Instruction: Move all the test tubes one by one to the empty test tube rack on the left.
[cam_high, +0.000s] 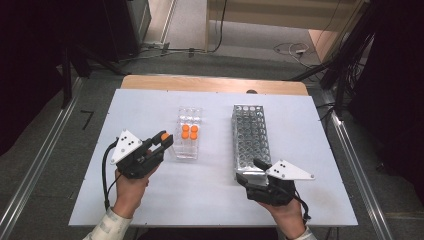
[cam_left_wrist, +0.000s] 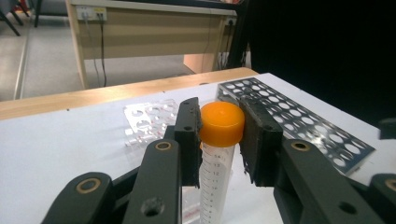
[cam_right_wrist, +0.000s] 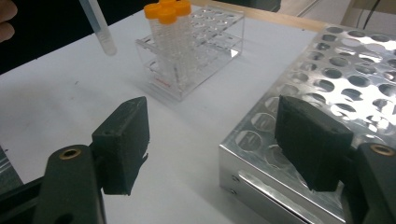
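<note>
My left gripper (cam_high: 164, 139) is shut on a clear orange-capped tube (cam_left_wrist: 221, 140), held by its cap (cam_left_wrist: 222, 123) above the table, just left of the clear plastic rack (cam_high: 188, 134). That rack holds several orange-capped tubes (cam_high: 189, 131) near its middle. In the right gripper view the held tube's lower end (cam_right_wrist: 99, 29) hangs in the air left of the clear rack (cam_right_wrist: 196, 56). My right gripper (cam_right_wrist: 215, 144) is open with nothing between its jaws, at the near end of the metal perforated rack (cam_high: 250, 137).
The white board (cam_high: 150, 197) lies on a wooden table (cam_high: 215, 84). Its front middle, between the two hands, is bare. Cables (cam_high: 292, 49) lie on the floor beyond the table, and metal rails (cam_high: 352, 160) run along both sides.
</note>
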